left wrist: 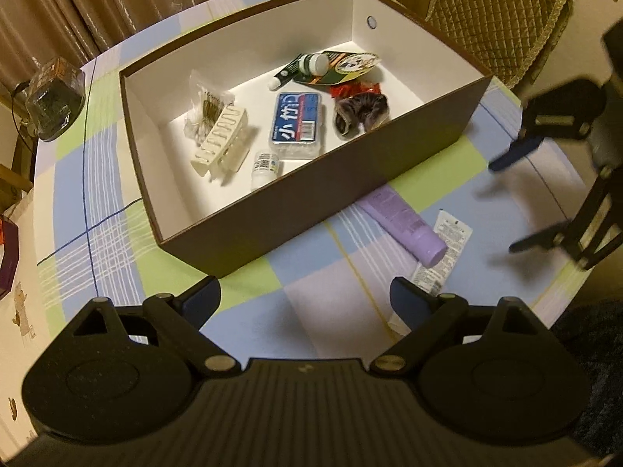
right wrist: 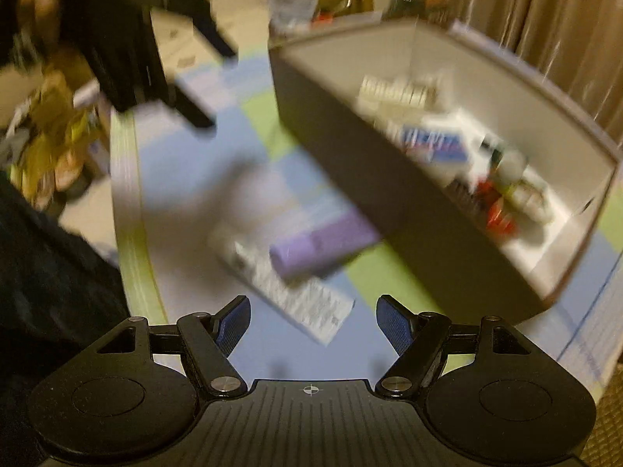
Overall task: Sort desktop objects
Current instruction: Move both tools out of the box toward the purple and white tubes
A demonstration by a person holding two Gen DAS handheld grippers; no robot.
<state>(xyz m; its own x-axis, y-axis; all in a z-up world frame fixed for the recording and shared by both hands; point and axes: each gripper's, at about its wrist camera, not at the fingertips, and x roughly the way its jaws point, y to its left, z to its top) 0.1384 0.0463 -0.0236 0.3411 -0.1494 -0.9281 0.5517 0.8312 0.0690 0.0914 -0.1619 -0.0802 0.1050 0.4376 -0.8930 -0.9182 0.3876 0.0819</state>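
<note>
A brown box point(left wrist: 342, 190) with a white inside stands on the checked tablecloth; in it lie a white hair claw point(left wrist: 222, 140), a blue-labelled case point(left wrist: 298, 124), a small white bottle point(left wrist: 264, 167), a tube point(left wrist: 298, 68) and a dark scrunchie point(left wrist: 362, 111). On the cloth in front of the box a purple tube point(left wrist: 405, 225) rests partly on a white printed packet point(left wrist: 444, 251). My left gripper point(left wrist: 305, 299) hovers open above the cloth, left of the tube. My right gripper point(right wrist: 313, 325) is open and empty, just short of the purple tube point(right wrist: 319, 243) and packet point(right wrist: 296, 295); this view is motion-blurred.
The right gripper point(left wrist: 521, 198) shows blurred at the right edge of the left wrist view, the left gripper point(right wrist: 194, 81) at upper left of the right view. A dark wrapped object point(left wrist: 54, 101) sits at the table's left edge. A quilted chair point(left wrist: 498, 11) stands behind the box.
</note>
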